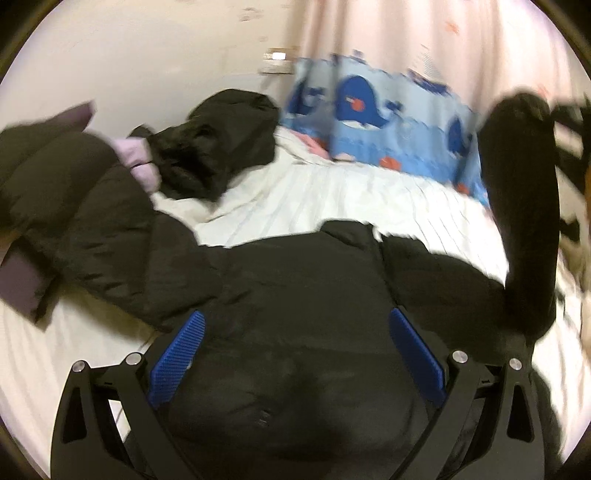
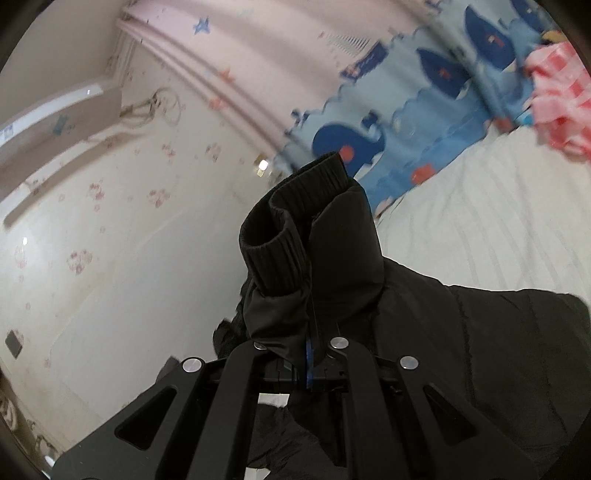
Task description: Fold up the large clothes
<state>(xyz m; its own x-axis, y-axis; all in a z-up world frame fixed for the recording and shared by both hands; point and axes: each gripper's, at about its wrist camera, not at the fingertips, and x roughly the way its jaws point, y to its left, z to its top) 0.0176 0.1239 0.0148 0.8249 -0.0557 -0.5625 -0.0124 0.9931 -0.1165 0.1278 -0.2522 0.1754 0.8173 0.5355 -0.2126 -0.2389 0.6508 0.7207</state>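
A large black padded jacket [image 1: 295, 295] lies spread on a white bed [image 1: 332, 195]. Its hood [image 1: 214, 147] lies at the back left. My left gripper [image 1: 295, 343] is open, its blue pads [image 1: 181, 350] wide apart just above the jacket's body. My right gripper [image 2: 310, 354] is shut on the jacket's right sleeve [image 2: 314, 266] and holds it lifted, the ribbed cuff [image 2: 291, 218] pointing up. The raised sleeve also shows at the right of the left wrist view [image 1: 521, 206].
A blue whale-print cloth [image 1: 376, 110] hangs along the bed's far side before pink curtains [image 1: 406, 33]. Dark and pale-pink clothes [image 1: 140, 162] lie at the left. A pink checked cloth [image 2: 557, 99] lies at the bed's far right. A floral-papered wall [image 2: 129, 221] stands behind.
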